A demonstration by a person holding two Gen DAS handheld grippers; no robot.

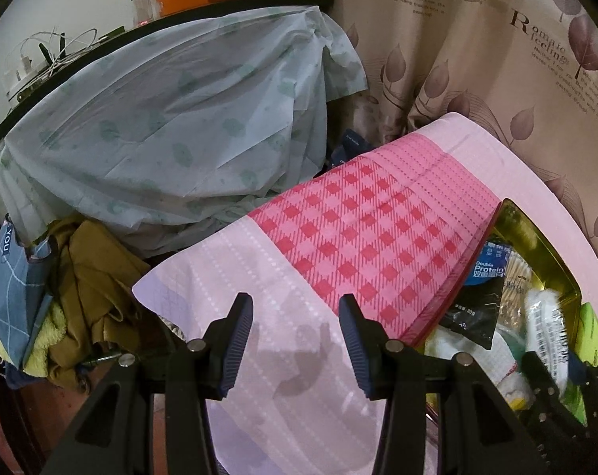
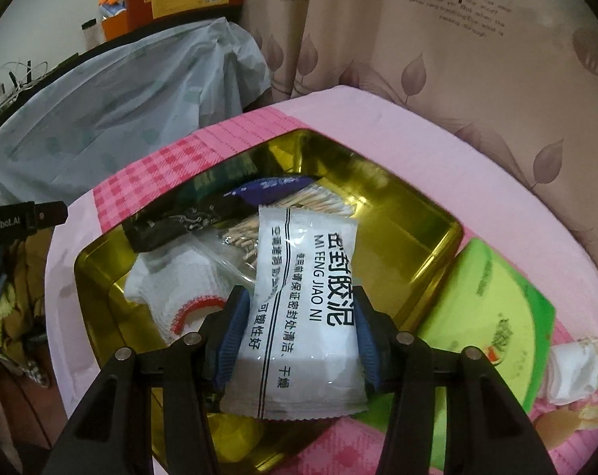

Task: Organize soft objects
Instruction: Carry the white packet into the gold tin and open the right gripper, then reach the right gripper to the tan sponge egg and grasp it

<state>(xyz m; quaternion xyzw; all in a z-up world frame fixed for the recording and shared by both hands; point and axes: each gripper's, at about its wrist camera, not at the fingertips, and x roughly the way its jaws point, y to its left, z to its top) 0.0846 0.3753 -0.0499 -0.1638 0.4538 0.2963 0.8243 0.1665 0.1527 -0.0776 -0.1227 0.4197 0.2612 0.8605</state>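
Observation:
In the right wrist view my right gripper [image 2: 299,297] is shut on a white sealing-clay packet [image 2: 311,308] with black print. It holds the packet over an open gold tin [image 2: 418,229]. In the tin lie a white knitted cloth with red trim [image 2: 172,289], a bag of wooden sticks [image 2: 239,237] and a black packet [image 2: 160,225]. A green pack [image 2: 493,308] rests by the tin's right rim. The tin sits on a pink checked cloth [image 1: 358,229]. My left gripper [image 1: 295,304] hangs open over the cloth's pale left end, with nothing between its fingers.
A pale blue plastic sheet [image 1: 160,138] covers a table at the back left. A leaf-print curtain [image 1: 497,59] closes off the back right. Olive clothes [image 1: 97,277] and a blue checked bag [image 1: 10,277] are piled at the left. A white and yellow bundle [image 2: 576,364] lies right of the green pack.

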